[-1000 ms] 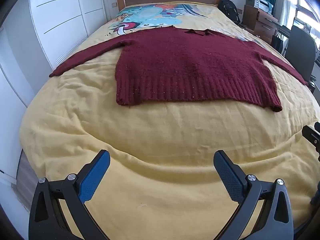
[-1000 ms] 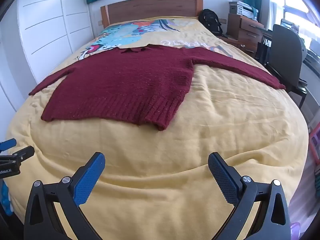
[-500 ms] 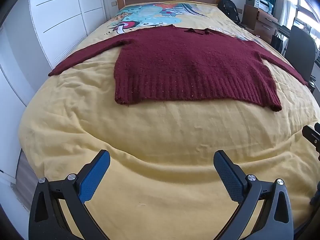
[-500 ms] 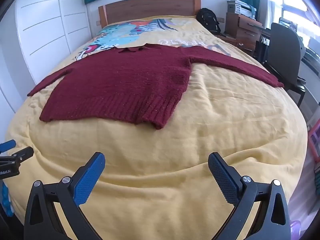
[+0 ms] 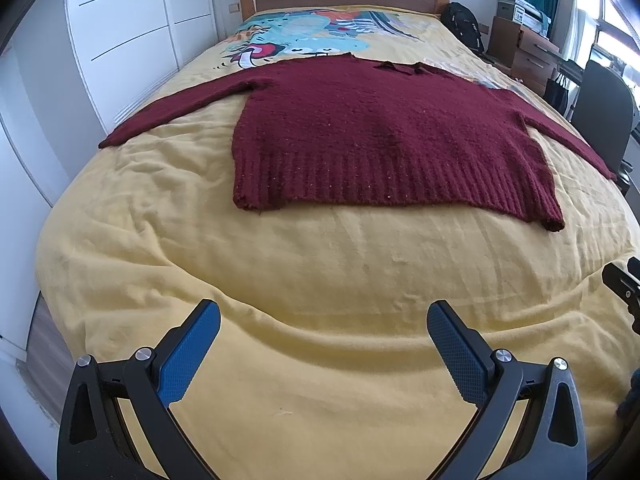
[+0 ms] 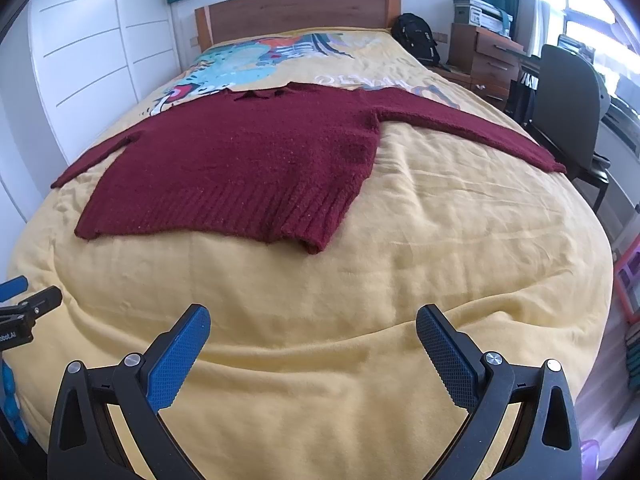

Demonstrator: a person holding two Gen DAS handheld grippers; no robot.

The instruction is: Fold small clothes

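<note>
Basically nothing folded yet. Left wrist view: maroon sweater [image 5: 380, 136] lies flat and spread on the yellow bedspread [image 5: 280, 280], mid-bed, both sleeves out to the sides, ribbed hem [image 5: 380, 184] on the near edge, collar far. Left gripper [image 5: 323, 334] hovers over the near part of the bed, jaws spread wide, holding nothing, well apart from the hem. All folds are left to do, I judge: sleeves in, then body. Versus the earlier frames, the sweater sits a little lower and larger in view, so the gripper is creeping toward it; the cloth itself is unchanged.

Right wrist view: same sweater [image 6: 248, 160] left of centre, its right sleeve [image 6: 472, 128] stretched toward the far right near the desk chair [image 6: 568, 112]. Right gripper [image 6: 313, 330] also spread wide, empty, short of the hem. Left gripper's tip shows at the left edge. Compared with earlier, the view is slightly closer, with no contact made.
</note>
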